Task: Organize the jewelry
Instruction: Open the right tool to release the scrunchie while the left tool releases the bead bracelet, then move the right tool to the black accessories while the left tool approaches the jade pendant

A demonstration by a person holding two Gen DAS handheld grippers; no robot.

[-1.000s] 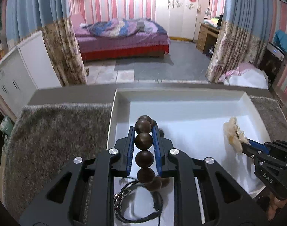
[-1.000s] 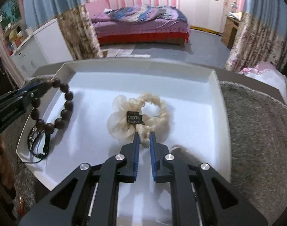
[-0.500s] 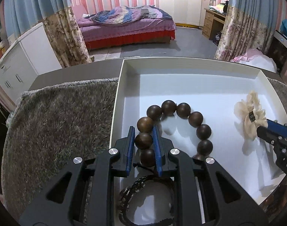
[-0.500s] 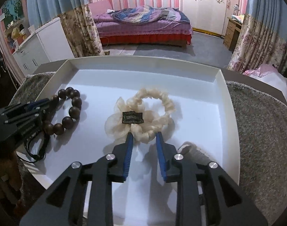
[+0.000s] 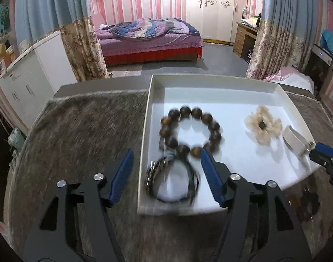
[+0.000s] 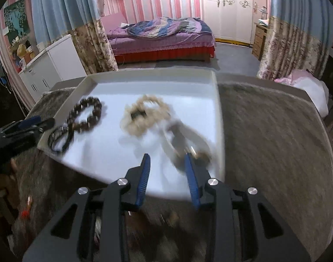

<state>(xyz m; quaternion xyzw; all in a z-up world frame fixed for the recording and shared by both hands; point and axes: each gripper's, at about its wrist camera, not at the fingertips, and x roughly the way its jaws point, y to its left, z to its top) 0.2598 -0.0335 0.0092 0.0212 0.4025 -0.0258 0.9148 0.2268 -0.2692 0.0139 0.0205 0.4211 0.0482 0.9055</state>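
A white tray [image 5: 154,100] lies on a grey fuzzy mat. In it lie a brown wooden bead bracelet [image 5: 190,130], a black cord bracelet [image 5: 173,181], a cream fabric scrunchie [image 5: 263,126] and a white band [image 5: 294,140]. My left gripper [image 5: 165,169] is open and empty, pulled back over the tray's near left corner. My right gripper [image 6: 167,163] is open and empty over the tray's near edge, just short of the white band [image 6: 184,135]. The beads [image 6: 86,114], the cord bracelet [image 6: 59,138] and the scrunchie [image 6: 144,114] also show in the right wrist view.
The grey fuzzy mat [image 5: 83,131] covers the table on both sides of the tray [image 6: 215,91]. Small dark items [image 5: 306,203] lie on the mat at the near right, blurred. A bedroom with a bed and curtains lies beyond the table.
My left gripper let go of the bead bracelet, opened wide and drew back. My right gripper released the scrunchie, opened further and drew back to the right.
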